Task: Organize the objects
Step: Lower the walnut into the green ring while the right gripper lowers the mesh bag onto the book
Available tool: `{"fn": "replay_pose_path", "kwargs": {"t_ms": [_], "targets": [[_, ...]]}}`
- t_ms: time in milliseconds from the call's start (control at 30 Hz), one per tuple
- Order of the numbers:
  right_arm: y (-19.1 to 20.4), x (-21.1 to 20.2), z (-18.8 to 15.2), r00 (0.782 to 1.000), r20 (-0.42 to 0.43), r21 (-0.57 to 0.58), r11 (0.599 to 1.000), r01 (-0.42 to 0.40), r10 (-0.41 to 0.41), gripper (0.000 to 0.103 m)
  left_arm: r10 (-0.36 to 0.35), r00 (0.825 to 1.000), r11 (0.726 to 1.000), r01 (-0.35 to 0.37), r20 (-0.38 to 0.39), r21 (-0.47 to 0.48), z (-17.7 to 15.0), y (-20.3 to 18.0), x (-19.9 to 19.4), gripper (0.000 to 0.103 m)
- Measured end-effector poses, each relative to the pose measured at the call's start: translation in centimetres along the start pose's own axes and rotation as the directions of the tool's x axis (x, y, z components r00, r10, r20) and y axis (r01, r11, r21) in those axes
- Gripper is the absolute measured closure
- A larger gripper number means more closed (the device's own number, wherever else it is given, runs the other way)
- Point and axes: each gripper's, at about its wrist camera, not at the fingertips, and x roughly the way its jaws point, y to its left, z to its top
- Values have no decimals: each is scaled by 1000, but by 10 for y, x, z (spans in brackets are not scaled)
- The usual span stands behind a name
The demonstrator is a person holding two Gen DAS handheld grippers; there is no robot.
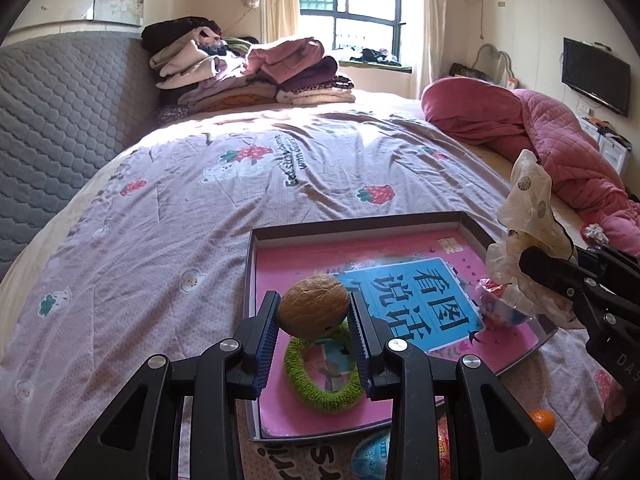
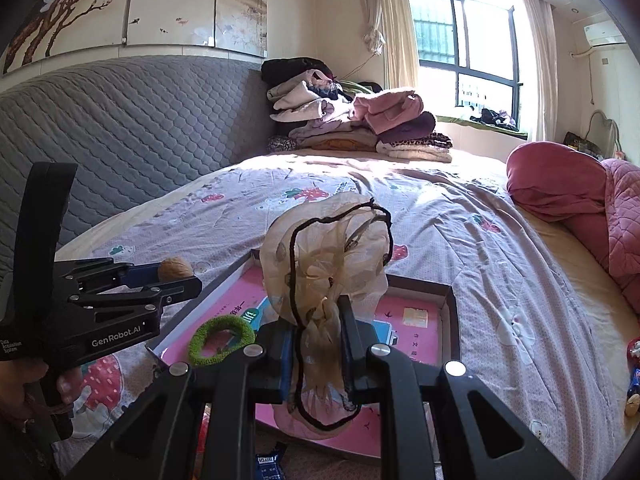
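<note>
A walnut [image 1: 313, 305] is clamped in the left gripper [image 1: 314, 312], held above a shallow box [image 1: 360, 224] lined with a pink book, a green fuzzy ring [image 1: 320, 376] just beneath. A cream scrunchie [image 2: 324, 276] is pinched in the right gripper [image 2: 320, 344] (over the same box). Ahead, a strawberry-print quilt [image 1: 160, 220], folded clothes [image 1: 248, 72], and a window [image 1: 348, 4] are seen.

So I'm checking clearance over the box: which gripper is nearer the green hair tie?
Left. The left gripper, holding a walnut, hangs directly over the green hair tie; the right gripper, clamping a sheer scrunchie, sits off to its side.
</note>
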Motion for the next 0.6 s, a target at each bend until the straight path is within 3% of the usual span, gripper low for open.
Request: {"fn": "replay_pose_path", "kwargs": {"t_ms": [600], "targets": [[7,52,-33,983,-181,-39,999,-20,12,83,-17,993,999,22,-115,36,-22,-10,40,68]]}}
